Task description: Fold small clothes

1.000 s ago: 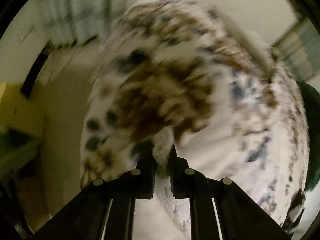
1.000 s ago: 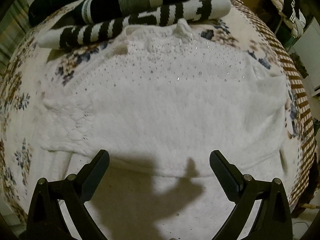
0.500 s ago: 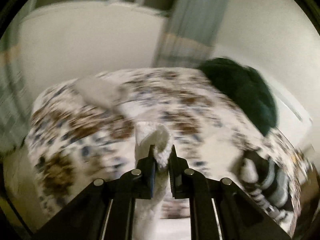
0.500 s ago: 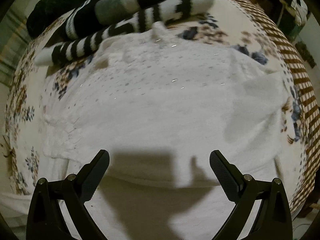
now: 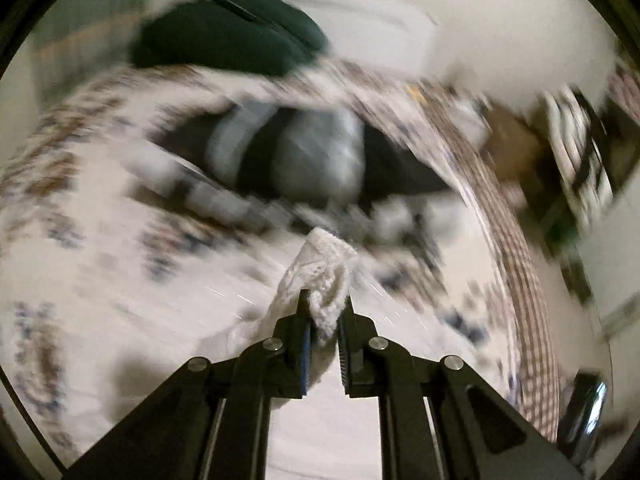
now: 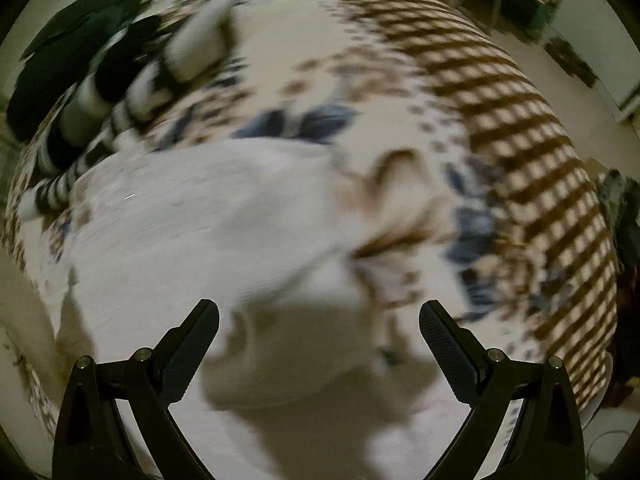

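Observation:
A white knitted garment (image 6: pixel 192 216) lies spread on a floral bedspread (image 6: pixel 400 128). My left gripper (image 5: pixel 325 316) is shut on a bunched edge of the white garment (image 5: pixel 324 276) and holds it lifted above the bed. My right gripper (image 6: pixel 319 320) is open and empty, hovering low over the garment's near part, with a shadow under it. Both views are blurred by motion.
A black, white and grey striped garment (image 5: pixel 304 160) lies at the far side of the bed, also in the right wrist view (image 6: pixel 120 88). A dark green garment (image 5: pixel 228 32) lies behind it. The bed's brown checked border (image 6: pixel 532 152) runs along the right.
My left gripper has swung round with the white edge still pinched, now facing the striped garment. My right gripper has shifted right over the garment, staying open.

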`<action>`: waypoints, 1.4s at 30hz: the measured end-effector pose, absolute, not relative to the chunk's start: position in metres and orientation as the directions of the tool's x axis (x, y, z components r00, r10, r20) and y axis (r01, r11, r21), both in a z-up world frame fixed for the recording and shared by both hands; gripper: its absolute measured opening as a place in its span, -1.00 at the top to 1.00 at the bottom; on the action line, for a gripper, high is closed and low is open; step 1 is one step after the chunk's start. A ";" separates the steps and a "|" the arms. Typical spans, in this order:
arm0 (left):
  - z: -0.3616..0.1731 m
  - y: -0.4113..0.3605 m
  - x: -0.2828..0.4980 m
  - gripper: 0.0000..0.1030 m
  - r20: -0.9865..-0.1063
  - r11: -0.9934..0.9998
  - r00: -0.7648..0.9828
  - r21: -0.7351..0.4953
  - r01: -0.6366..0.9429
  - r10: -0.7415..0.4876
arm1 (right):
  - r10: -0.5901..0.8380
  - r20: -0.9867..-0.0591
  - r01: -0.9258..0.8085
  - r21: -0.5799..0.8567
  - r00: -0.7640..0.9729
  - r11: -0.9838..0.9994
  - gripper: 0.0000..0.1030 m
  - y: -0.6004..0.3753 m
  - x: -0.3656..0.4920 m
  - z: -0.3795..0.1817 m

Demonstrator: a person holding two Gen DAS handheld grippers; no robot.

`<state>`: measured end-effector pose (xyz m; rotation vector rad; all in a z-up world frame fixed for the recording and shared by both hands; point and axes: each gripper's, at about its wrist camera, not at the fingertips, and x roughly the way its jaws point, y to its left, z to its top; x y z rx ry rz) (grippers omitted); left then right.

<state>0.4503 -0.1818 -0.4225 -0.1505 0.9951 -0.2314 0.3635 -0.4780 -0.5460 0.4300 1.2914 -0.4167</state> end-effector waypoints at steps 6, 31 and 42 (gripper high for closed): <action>-0.468 -0.230 0.436 0.41 -0.899 0.970 0.369 -0.193 0.148 -0.235 | -0.005 -0.974 0.548 0.124 0.228 0.827 -0.98 -0.522 0.349 -0.544; -0.500 0.035 0.356 -0.79 -0.933 0.886 0.239 0.143 -0.442 0.270 | 0.053 -0.934 0.291 0.163 0.352 0.943 0.87 -0.373 0.445 -0.530; -0.507 0.027 0.400 -0.79 -0.932 0.909 0.276 0.109 -0.402 0.234 | -0.047 -0.967 0.458 0.076 0.252 0.886 0.88 -0.482 0.384 -0.524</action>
